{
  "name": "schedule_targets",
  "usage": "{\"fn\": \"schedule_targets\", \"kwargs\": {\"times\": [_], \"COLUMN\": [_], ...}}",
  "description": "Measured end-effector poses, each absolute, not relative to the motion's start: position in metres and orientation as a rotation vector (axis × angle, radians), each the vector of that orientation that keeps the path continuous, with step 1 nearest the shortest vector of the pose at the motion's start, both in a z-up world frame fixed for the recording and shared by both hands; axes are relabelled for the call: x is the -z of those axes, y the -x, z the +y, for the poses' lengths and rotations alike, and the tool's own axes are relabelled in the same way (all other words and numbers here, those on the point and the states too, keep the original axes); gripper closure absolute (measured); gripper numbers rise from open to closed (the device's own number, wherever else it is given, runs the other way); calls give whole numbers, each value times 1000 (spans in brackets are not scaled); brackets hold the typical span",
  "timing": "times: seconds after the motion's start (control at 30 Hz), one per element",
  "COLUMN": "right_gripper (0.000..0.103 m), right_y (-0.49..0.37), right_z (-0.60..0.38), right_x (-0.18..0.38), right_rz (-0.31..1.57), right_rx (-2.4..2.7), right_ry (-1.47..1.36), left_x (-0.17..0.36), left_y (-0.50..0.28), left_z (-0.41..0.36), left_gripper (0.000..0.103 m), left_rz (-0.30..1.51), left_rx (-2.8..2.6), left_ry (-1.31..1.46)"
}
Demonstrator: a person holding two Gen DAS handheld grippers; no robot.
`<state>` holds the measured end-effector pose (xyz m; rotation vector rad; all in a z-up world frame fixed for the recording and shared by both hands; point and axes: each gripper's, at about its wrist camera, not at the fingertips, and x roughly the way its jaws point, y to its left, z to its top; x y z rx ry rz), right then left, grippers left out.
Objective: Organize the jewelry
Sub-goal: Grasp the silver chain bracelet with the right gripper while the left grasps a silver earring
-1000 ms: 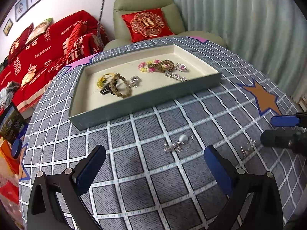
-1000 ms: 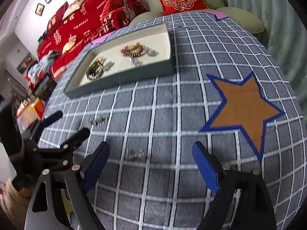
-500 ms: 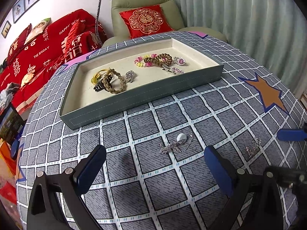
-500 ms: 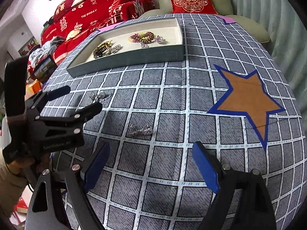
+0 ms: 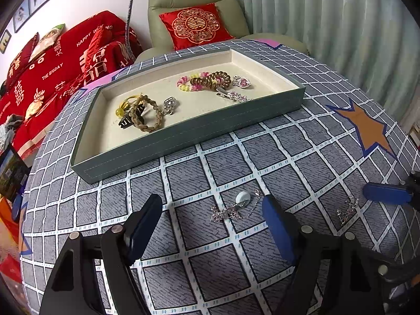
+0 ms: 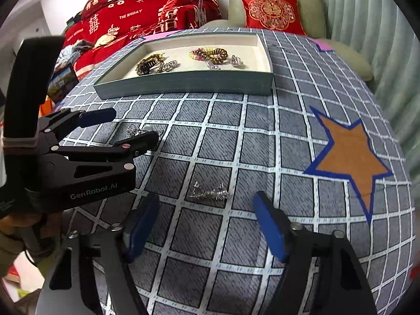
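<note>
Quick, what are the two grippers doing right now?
Left gripper: open, just been closing around the silver necklace.
Right gripper: open, closing around the silver clip.

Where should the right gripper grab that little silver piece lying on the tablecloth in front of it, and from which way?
Take the silver piece across its middle, coming down from above. It lies flat and long, left to right, between the open right gripper fingers, whose jaws have just been closing; a pinch across the narrow waist probably holds best.
</note>
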<state>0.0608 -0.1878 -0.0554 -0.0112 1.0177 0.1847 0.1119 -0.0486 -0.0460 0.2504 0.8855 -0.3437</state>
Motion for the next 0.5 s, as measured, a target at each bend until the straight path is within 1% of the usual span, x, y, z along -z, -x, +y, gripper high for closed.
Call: {"fn": "schedule_targets", "kwargs": {"times": [0.03, 0.13, 0.2, 0.23, 0.27, 0.3, 0.33, 0.4, 0.43, 0.47, 0.5], "right_gripper": [33, 39, 46, 48, 53, 62, 67, 67, 67, 67, 67], "right_y": [-61, -60, -59, -58, -58, -58, -59, -60, -60, -60, -60], "right_z": [-186, -181, -178, -178, -178, -178, -178, -179, -179, -180, -181], "right_x": [55, 57, 57, 57, 56, 56, 56, 56, 56, 56, 55], "right_rz": [1014, 1002, 995, 990, 989, 987, 985, 986, 985, 984, 983], "right_rx": [-183, -177, -172, -177, -176, -175, -172, -170, -171, -172, -174], "right_ry": [23, 67, 94, 97, 96, 95, 94, 85, 79, 74, 69], "left_x": [45, 45, 45, 45, 45, 44, 44, 44, 43, 43, 43], "left_y": [-111, -110, -109, -108, -107, -107, -106, -104, -103, -102, -101], "left_z": [-49, -51, -52, -53, -53, -53, -54, -54, -55, -56, -56], "left_gripper": [28, 29, 33, 34, 35, 37, 42, 48, 59, 64, 64], "left_rz": [884, 882, 883, 882, 882, 882, 885, 886, 886, 887, 887], "left_rx": [357, 359, 369, 370, 371, 375, 385, 392, 400, 407, 406], "left_ry": [-246, -251, -248, -250, -251, -249, -244, -242, -240, -238, -239]}}
